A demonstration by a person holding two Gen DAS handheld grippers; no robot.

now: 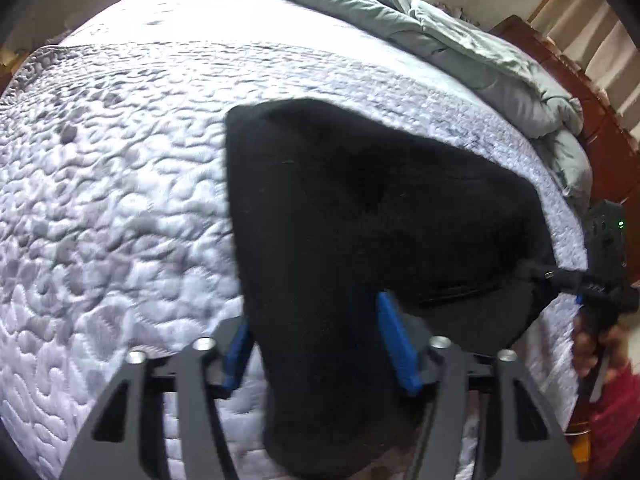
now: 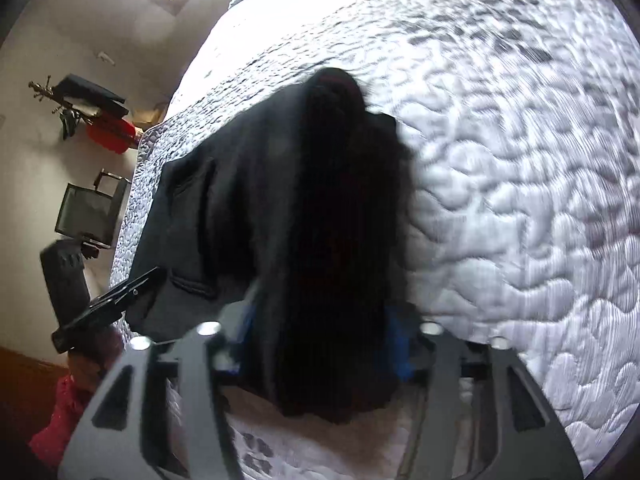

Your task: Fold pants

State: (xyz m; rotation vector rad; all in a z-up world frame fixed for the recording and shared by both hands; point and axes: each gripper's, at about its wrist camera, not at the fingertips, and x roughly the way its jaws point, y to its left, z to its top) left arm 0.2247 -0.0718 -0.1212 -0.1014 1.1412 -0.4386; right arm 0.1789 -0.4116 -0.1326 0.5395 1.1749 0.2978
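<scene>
Black pants (image 1: pixel 360 200) lie bunched in a dark heap on the white quilted mattress (image 1: pixel 120 160). My left gripper (image 1: pixel 312 316) has its blue pads (image 1: pixel 400 352) spread wide, and a fold of the pants sags between them and over the bed's near edge. In the right wrist view the pants (image 2: pixel 280 200) show a pocket seam at the left. My right gripper (image 2: pixel 320 314) also stands wide, with a thick dark fold between its pads (image 2: pixel 400 344). The picture is blurred there. Each gripper shows at the edge of the other's view: the right one (image 1: pixel 600 280), the left one (image 2: pixel 112 304).
A grey duvet (image 1: pixel 460 40) is heaped along the far side of the bed, against a wooden headboard (image 1: pixel 580 92). Hands and red sleeves (image 2: pixel 60 412) hold the grippers. Beyond the mattress (image 2: pixel 520 160) stand a coat rack (image 2: pixel 80 108), a monitor (image 2: pixel 86 216) and a chair (image 2: pixel 64 276).
</scene>
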